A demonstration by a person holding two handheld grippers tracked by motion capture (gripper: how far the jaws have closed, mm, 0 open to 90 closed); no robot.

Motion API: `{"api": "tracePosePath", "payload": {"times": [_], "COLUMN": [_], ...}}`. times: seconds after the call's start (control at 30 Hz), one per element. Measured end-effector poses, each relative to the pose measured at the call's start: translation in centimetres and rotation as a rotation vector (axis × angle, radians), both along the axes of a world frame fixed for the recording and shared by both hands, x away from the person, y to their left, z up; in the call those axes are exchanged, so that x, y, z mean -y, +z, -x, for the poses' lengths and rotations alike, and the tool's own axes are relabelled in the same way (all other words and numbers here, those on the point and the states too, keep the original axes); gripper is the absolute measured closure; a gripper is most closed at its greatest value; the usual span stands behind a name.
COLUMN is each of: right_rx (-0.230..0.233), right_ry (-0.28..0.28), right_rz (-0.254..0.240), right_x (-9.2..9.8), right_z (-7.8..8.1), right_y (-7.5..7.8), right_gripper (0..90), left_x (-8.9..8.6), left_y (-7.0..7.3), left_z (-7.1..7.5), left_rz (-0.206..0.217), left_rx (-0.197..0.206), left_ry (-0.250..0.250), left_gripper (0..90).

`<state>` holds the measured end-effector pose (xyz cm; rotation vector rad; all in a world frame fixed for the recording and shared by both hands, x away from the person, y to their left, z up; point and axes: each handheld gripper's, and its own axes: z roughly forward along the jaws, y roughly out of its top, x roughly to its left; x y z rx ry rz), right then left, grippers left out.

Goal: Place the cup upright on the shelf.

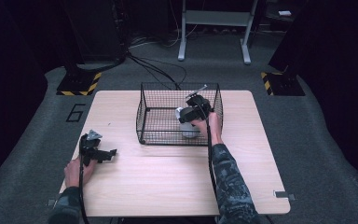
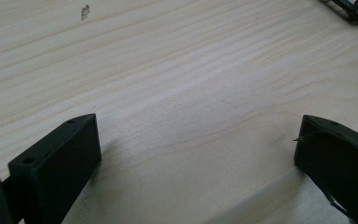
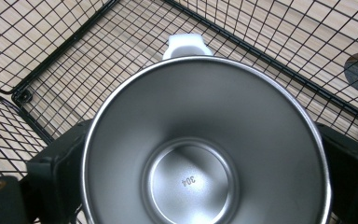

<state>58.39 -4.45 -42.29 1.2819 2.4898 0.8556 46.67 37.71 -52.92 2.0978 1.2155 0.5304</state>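
Holding round stainless steel cup (image 3: 205,140) in my right gripper (image 1: 193,113), inside black wire basket (image 1: 145,103); lower upright, release gently. Left gripper (image 2: 198,149) wide, empty.

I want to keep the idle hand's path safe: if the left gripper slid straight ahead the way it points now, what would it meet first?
Bare table lies ahead of the open left gripper; the way looks free, though a dark object sits off to one side.

Dim dark surround, table (image 1: 168,186) lit from above; soft shadows, slight blur.
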Motion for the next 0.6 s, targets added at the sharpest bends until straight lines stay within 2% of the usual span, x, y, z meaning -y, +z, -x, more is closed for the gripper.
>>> {"api": "tracePosePath", "payload": {"times": [0.4,0.6], "right_rx": [0.000,-0.010], "right_ry": [-0.003,-0.008], "right_rz": [0.009,-0.013], "right_x": [-0.15,0.30], "right_z": [0.17,0.42], "right_y": [-0.26,-0.43], "right_gripper": [5.1,4.6], "left_x": [0.00,0.00], "left_y": [0.00,0.00], "left_z": [0.00,0.00], "left_rz": [0.000,0.000], "left_rx": [0.000,0.000], "left_ry": [0.000,0.000], "left_gripper": [0.3,0.3]}}
